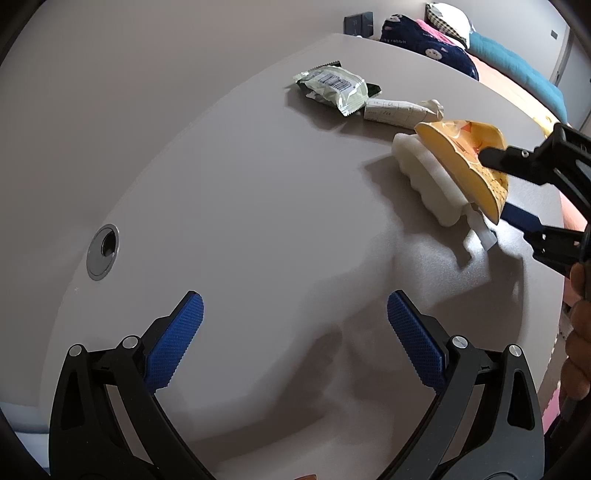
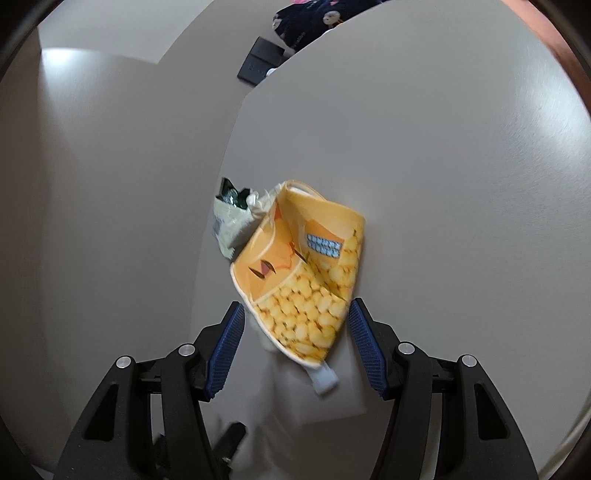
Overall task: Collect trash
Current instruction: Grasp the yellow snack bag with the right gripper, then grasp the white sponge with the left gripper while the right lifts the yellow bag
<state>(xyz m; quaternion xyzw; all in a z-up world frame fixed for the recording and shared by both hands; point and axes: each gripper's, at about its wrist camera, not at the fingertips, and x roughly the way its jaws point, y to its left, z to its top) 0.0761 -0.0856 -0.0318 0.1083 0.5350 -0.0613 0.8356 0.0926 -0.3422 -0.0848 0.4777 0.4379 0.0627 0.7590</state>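
A yellow snack bag [image 2: 299,273] printed with corn puffs lies on the grey table [image 2: 461,184], resting on a white foam piece [image 1: 428,181]. My right gripper [image 2: 295,314] is open, its blue pads on either side of the bag's near end; it also shows in the left wrist view [image 1: 513,188] reaching from the right. Behind the bag lie a pale green wrapper [image 1: 332,88] and a rolled white paper [image 1: 399,110]. My left gripper [image 1: 295,314] is open and empty above bare table, well short of the trash.
A round cable grommet [image 1: 103,251] is set in the table at the left. Beyond the table's far edge are bedding and pillows [image 1: 480,48] and a dark box [image 1: 358,24]. The wall rises to the left.
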